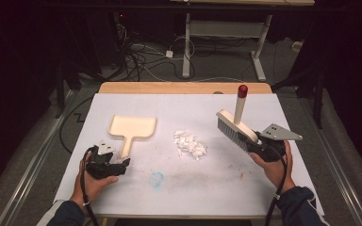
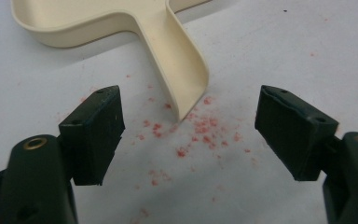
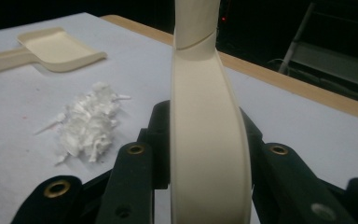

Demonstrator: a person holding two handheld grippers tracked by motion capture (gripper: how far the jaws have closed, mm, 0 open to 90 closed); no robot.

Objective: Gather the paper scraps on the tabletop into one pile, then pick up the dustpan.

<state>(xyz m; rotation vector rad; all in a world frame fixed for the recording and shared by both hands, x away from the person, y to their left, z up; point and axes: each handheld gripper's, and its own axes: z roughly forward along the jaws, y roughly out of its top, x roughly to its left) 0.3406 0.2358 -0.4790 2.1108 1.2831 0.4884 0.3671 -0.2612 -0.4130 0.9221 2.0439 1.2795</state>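
Observation:
A cream dustpan (image 1: 132, 128) lies flat at the left of the white table, its handle pointing toward me. My left gripper (image 1: 124, 164) rests low just short of the handle's end, open, with nothing between its pads. In the left gripper view the dustpan handle (image 2: 177, 60) ends just beyond the left gripper (image 2: 189, 135). My right gripper (image 1: 256, 142) is shut on the back of a cream brush (image 1: 234, 126) with grey bristles and a red-tipped handle, held above the table at the right. A pile of white paper scraps (image 1: 189, 144) lies between dustpan and brush.
Red specks (image 2: 200, 130) dot the sheet near the handle's end, and a faint blue stain (image 1: 156, 179) marks the front middle. The table's wooden back edge (image 1: 184, 87) borders a dark floor with cables and desk legs. The scraps (image 3: 87, 122) lie left of the brush (image 3: 205, 116).

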